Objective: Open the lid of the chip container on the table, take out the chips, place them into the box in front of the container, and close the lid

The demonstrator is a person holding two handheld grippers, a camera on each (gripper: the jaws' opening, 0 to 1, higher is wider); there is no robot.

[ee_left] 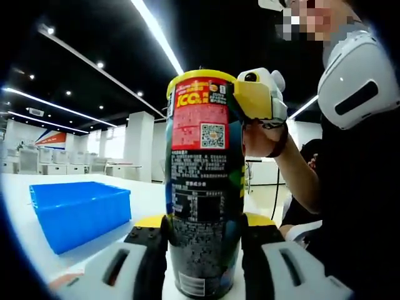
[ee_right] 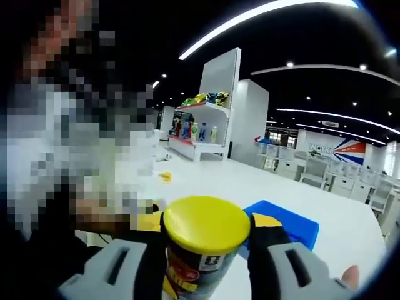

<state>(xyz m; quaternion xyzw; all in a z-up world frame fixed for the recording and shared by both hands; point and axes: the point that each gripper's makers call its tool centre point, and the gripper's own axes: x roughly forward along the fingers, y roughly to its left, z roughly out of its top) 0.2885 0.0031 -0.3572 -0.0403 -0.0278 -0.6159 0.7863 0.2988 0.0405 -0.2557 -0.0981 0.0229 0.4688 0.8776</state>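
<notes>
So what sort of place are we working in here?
Probably a large open hall, a showroom or demo space rather than a home: long ceiling light strips, a display shelf of colourful goods, rows of white desks and big white tables.

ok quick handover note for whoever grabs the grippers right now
Left gripper: shut on the chip container, holding its lower body upright above the white table.
Right gripper: jaws either side of the yellow lid at the top; real grip on it cannot be told.
Blue box: on the table beside the container, no chips seen in it.
Done: container steadied, lid reached.
Left: pull lid off, move chips to box, close lid.
</notes>
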